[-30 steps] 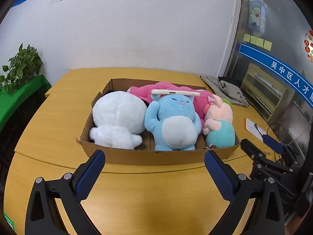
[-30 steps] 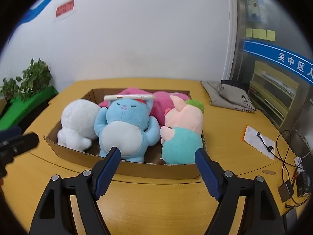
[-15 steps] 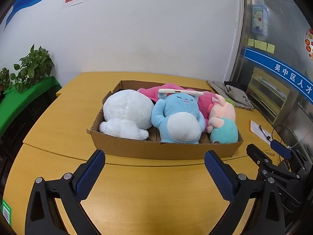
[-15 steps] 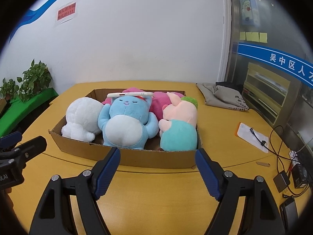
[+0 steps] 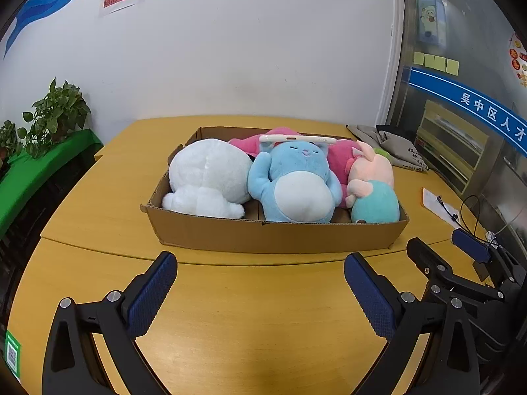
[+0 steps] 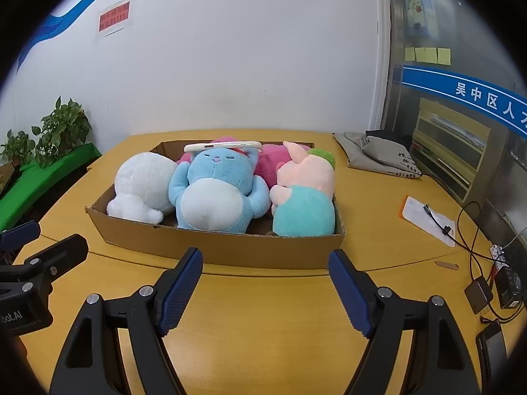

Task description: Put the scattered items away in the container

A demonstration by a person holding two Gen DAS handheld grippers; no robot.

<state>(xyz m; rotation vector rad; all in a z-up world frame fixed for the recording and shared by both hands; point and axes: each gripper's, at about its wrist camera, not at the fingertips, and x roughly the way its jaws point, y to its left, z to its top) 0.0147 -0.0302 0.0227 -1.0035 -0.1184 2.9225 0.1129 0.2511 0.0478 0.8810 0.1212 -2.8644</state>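
Note:
A shallow cardboard box [image 5: 276,232] [image 6: 230,243] sits on the yellow table. In it lie a white plush [image 5: 207,174] [image 6: 145,184], a blue plush [image 5: 296,184] [image 6: 214,191], a pink-and-teal plush [image 5: 374,191] [image 6: 304,197] and a magenta plush [image 5: 339,161] behind them. A white phone [image 5: 296,138] [image 6: 224,146] rests on the blue plush's head. My left gripper [image 5: 260,293] is open and empty, in front of the box. My right gripper [image 6: 265,289] is open and empty, also in front of the box.
A grey cloth bag [image 6: 378,154] lies at the back right of the table. A white card with a cable [image 6: 428,220], a charger and cords [image 6: 487,283] sit at the right edge. Potted plants [image 5: 49,121] stand on a green shelf to the left.
Both grippers have pulled back and risen from the box, which looks smaller and farther. Both stay open and empty. The toys have not moved.

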